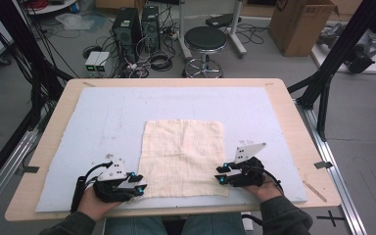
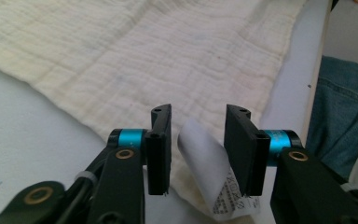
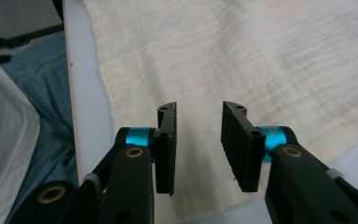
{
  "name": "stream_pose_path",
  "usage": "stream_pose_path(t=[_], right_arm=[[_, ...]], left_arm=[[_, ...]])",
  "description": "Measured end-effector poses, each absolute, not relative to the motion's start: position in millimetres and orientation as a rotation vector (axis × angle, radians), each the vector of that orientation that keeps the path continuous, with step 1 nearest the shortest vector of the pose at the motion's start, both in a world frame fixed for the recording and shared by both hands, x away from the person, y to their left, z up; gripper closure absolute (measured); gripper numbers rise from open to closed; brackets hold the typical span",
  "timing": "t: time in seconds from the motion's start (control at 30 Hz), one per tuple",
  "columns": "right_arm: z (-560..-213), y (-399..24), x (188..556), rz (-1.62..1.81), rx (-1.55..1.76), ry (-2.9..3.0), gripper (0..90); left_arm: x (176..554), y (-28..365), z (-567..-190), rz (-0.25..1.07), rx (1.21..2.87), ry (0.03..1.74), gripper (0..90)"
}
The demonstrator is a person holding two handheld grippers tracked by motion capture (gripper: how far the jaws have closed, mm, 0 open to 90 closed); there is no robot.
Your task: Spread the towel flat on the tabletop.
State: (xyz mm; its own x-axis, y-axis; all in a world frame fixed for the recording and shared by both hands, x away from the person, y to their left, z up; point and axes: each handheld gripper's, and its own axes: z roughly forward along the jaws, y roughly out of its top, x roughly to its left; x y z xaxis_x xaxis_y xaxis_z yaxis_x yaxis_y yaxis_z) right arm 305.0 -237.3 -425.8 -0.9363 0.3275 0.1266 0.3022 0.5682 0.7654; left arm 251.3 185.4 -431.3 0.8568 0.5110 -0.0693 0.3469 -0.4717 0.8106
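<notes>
A cream, finely checked cloth [image 1: 183, 156] lies flat on a pale blue mat [image 1: 103, 122] near the table's front edge. My left gripper [image 1: 139, 183] rests at the cloth's near-left corner. In the left gripper view its jaws [image 2: 198, 112] stand open over the cloth [image 2: 144, 60], and a curled white printed label [image 2: 209, 172] sticks up between them without being pinched. My right gripper [image 1: 221, 175] sits at the near-right corner. Its jaws [image 3: 198, 108] are open too, with only flat cloth [image 3: 261, 60] beneath the gap.
The mat covers most of the wooden table [image 1: 293, 112]. Beyond the far edge, on the floor, are a black stool [image 1: 204, 41], computer towers [image 1: 137, 29] with cables and a cardboard box [image 1: 301, 24]. Black frame posts flank both sides. The person's jeans [image 2: 345, 107] are just past the near edge.
</notes>
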Motion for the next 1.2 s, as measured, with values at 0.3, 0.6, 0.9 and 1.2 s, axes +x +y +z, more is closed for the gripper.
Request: stream_pose_path(t=[0.3,0.6,0.9,1.2], right_arm=[[-419.2,-243.2,311.9,1.426,0.684,2.652,50.6],[-417.7,-248.2,315.6,1.443,0.779,2.573,40.3],[-417.3,-247.5,318.6,1.439,0.816,2.549,32.4],[-417.2,-243.1,322.8,1.422,0.838,2.547,25.7]], left_arm=[[260.9,190.0,-427.7,0.260,2.042,0.666,51.3],[263.4,196.7,-424.7,0.298,2.006,0.700,49.7],[268.2,198.8,-421.9,0.328,1.973,0.727,45.6],[273.0,193.1,-419.1,0.350,1.971,0.727,39.9]])
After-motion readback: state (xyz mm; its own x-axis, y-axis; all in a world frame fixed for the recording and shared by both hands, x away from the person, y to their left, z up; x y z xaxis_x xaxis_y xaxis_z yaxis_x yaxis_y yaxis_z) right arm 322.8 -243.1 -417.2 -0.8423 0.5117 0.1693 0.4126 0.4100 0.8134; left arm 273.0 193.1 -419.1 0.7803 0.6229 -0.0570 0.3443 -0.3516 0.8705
